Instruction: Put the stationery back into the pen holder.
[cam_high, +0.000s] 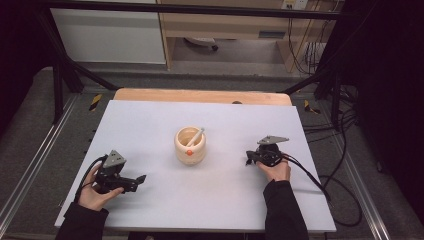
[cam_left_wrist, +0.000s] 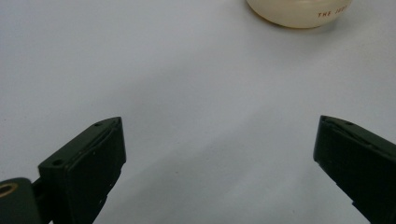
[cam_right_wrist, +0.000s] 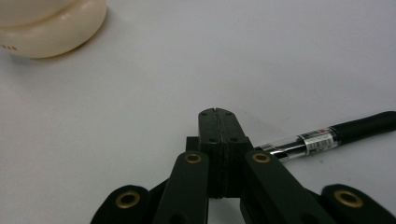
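1. Now, the black pen (cam_right_wrist: 327, 137) lies flat on the bench (cam_high: 150, 125), its clear end just beside the right gripper (cam_right_wrist: 216, 112). The far end runs off toward the right edge of the right gripper view.
2. Right gripper's fingers are clenched tight, pad against pad, with nothing between them. Whether they touch the pen I cannot tell.
3. From above, that gripper sits low over the bench, pointing left toward the middle.
4. Centre of the bench: a cream cup (cam_high: 190, 145) stands upright, well apart from the pen. A white stick (cam_high: 196, 136) leans inside it, and an orange spot (cam_high: 189, 153) marks its near side.
5. Over on the near left, the left gripper (cam_high: 140, 179) points across at the cup, its fingers released and spread wide over bare bench.
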